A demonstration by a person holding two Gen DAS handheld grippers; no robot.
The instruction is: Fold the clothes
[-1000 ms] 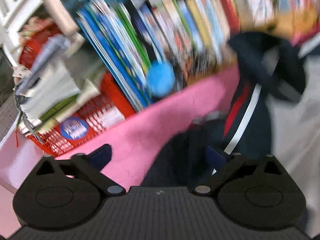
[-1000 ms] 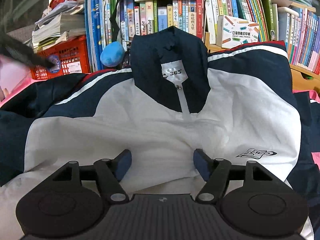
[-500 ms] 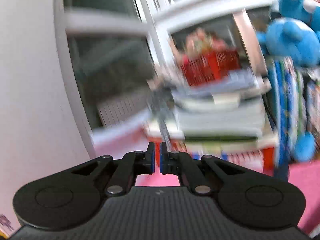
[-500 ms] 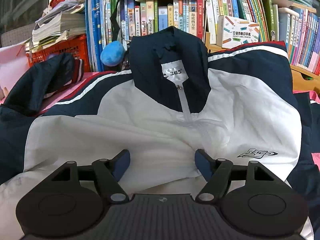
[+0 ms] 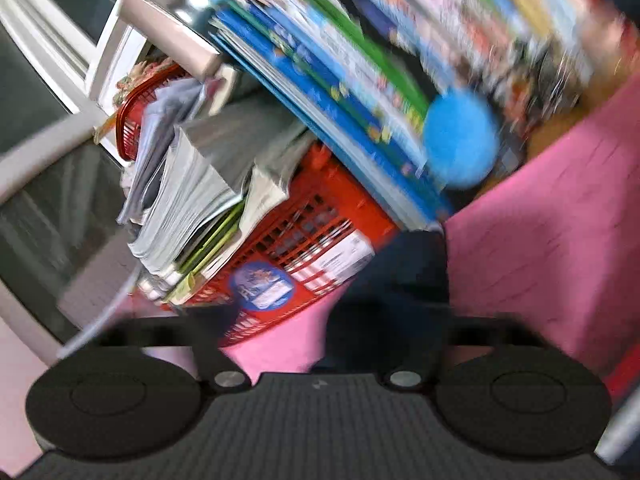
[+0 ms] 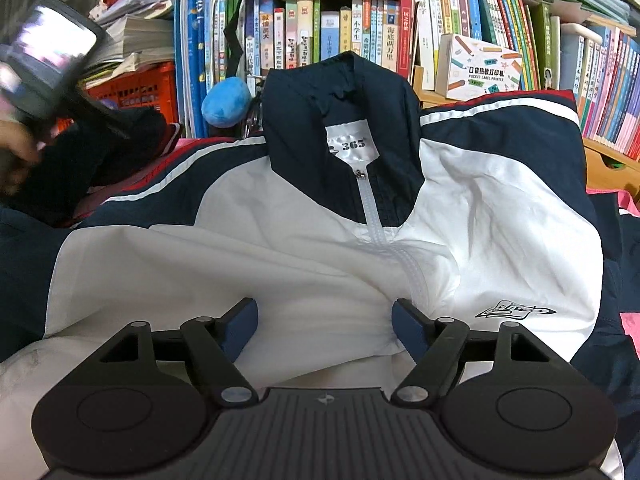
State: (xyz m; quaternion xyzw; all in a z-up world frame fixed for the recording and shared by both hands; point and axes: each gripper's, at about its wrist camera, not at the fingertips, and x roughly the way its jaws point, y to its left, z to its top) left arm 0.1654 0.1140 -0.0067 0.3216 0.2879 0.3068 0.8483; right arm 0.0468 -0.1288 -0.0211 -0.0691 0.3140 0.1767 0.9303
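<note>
A white and navy zip jacket (image 6: 304, 248) lies face up on the pink cover, collar towards the bookshelf. My right gripper (image 6: 324, 322) is open over the white chest, near the zip, holding nothing. My left gripper (image 5: 320, 320) is blurred and tilted; its fingers look spread apart, with the navy sleeve cuff (image 5: 404, 276) lying between them on the pink cover (image 5: 552, 240). In the right wrist view the left gripper's body (image 6: 44, 68) hovers at the far left above the bunched navy sleeve (image 6: 100, 152).
A bookshelf packed with books (image 6: 360, 32) stands right behind the jacket. A red basket (image 5: 312, 248) with paper stacks sits at the left, next to a blue plush ball (image 6: 226, 102). A white window frame (image 5: 60, 52) is further left.
The left gripper was shut and pointing at the window half a second ago; now it has swung back down to the sleeve cuff with fingers apart. The right gripper has stayed still.
</note>
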